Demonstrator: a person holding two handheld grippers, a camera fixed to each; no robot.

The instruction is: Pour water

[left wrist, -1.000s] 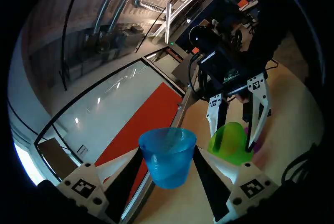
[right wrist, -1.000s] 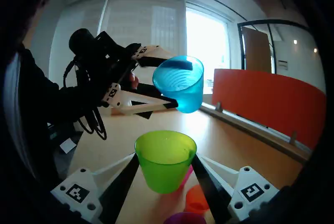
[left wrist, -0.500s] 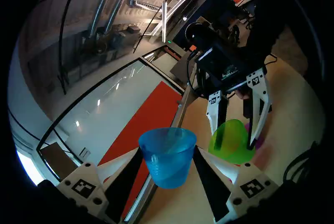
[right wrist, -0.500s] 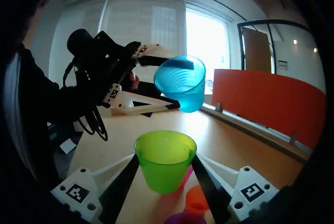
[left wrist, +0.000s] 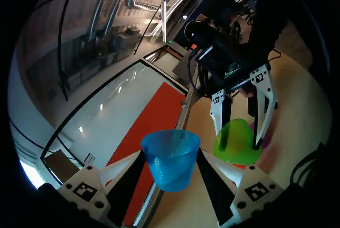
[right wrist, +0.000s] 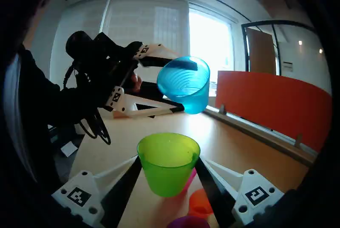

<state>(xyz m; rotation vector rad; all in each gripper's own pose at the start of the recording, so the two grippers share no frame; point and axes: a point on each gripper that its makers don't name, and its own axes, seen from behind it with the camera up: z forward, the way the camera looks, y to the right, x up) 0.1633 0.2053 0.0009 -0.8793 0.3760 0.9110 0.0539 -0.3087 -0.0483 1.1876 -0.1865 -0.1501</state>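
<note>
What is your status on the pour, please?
Left gripper shut on blue cup, right gripper shut on green cup. Blue cup tipped, higher than green cup, apart from it. Nothing between them; orange cup on table below.

Tilted cup (right wrist: 183,84): translucent blue, ringed
Near cup (right wrist: 168,163): translucent lime green
Gripper fingers (right wrist: 104,172): white, black inner faces, black-and-white square markers
Partition (right wrist: 272,100): orange-red
Tabletop (right wrist: 238,143): pale wood

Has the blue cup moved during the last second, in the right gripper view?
Yes, slightly. The blue cup has drifted a little rightward, toward the orange partition, which stays fixed in that view.
</note>
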